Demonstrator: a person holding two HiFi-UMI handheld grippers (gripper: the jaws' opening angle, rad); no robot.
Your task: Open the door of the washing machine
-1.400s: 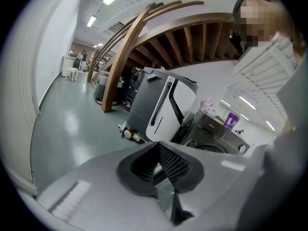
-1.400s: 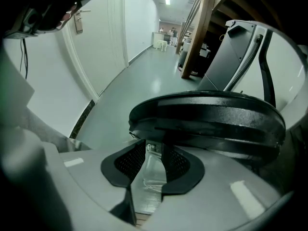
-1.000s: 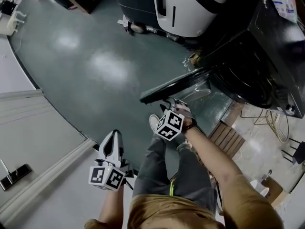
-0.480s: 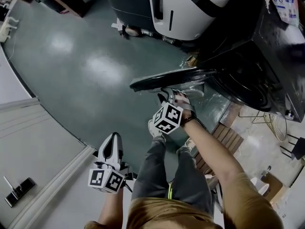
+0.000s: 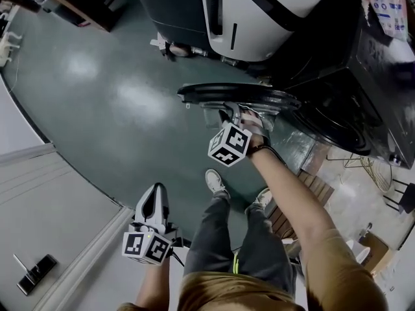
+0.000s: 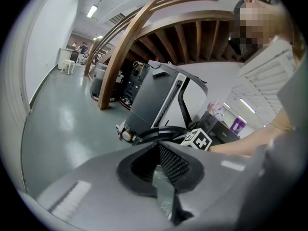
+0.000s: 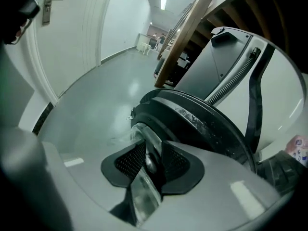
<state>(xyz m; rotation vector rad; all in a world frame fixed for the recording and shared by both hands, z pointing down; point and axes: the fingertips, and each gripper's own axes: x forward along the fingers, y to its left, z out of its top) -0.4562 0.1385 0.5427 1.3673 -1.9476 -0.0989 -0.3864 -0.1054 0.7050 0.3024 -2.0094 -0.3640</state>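
The black washing machine [image 5: 373, 70] stands at the right, its drum opening [image 5: 337, 118] uncovered. Its round door [image 5: 240, 96] is swung out over the green floor, almost edge-on in the head view. My right gripper [image 5: 231, 116], marker cube toward me, is shut on the shiny inner rim of the door [image 7: 192, 119]; in the right gripper view the pads [image 7: 129, 160] press on that rim. My left gripper [image 5: 151, 196] hangs low at the left, far from the machine, shut with nothing in it. The left gripper view shows the door [image 6: 161, 131] ahead beyond its jaws.
A large white-and-grey machine [image 5: 253, 11] stands just behind the door. A wooden slatted board [image 5: 308, 190] lies by the person's feet [image 5: 216, 181]. A white wall and door panel [image 5: 45, 186] run along the left. A wire rack [image 5: 363, 164] is at the right.
The door has swung farther out from the machine, up and away in the head view, with my right gripper still shut on its rim. My left gripper drifted slightly.
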